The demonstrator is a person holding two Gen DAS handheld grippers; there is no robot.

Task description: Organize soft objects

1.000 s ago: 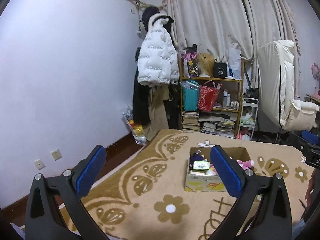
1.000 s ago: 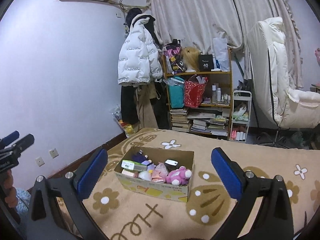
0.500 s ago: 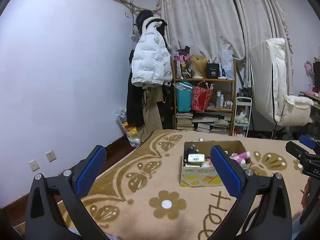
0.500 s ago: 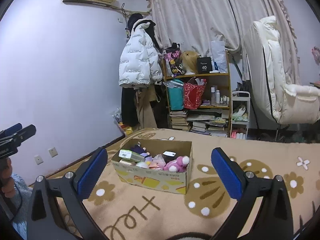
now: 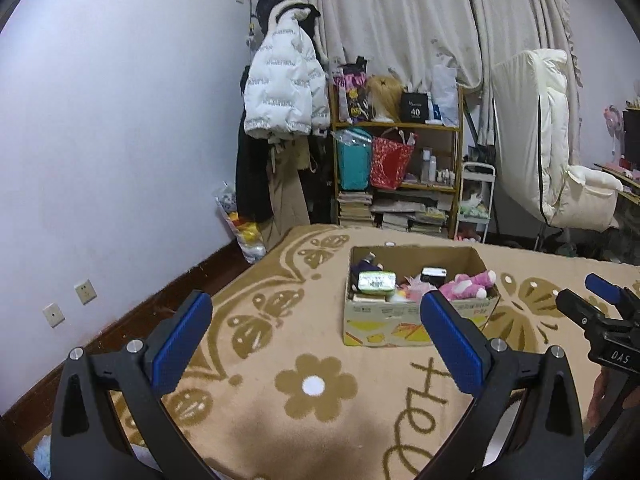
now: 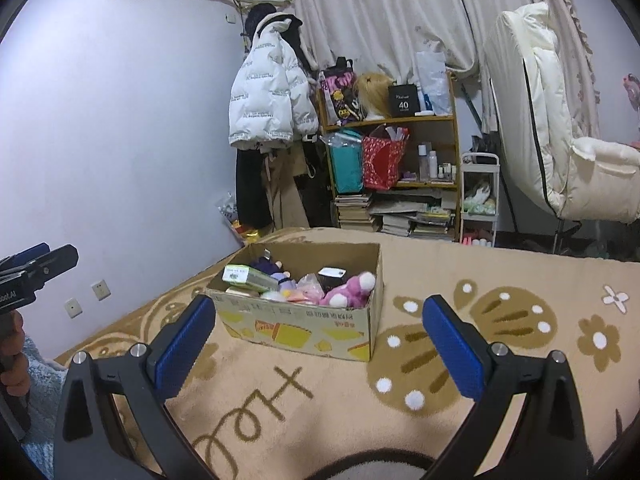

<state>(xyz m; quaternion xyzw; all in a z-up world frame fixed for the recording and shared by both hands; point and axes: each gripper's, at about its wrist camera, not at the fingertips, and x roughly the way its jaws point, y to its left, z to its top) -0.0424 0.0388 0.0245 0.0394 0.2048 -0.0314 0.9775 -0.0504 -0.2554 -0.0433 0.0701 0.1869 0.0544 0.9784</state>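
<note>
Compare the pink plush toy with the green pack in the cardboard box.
The pink plush toy is fuzzy and rounded with white paws; the green pack is flat, rectangular and carries a printed label. The toy lies by the box's right end, the pack by its left end. Both rest on top of the pile inside the cardboard box.

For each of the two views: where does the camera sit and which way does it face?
Left wrist: on the left gripper, open, facing the cardboard box from its left; right gripper at right edge.
Right wrist: on the right gripper, open, facing the box from its right; a hand at left edge.
Shared: box, pink plush toy, bookshelf.
</note>
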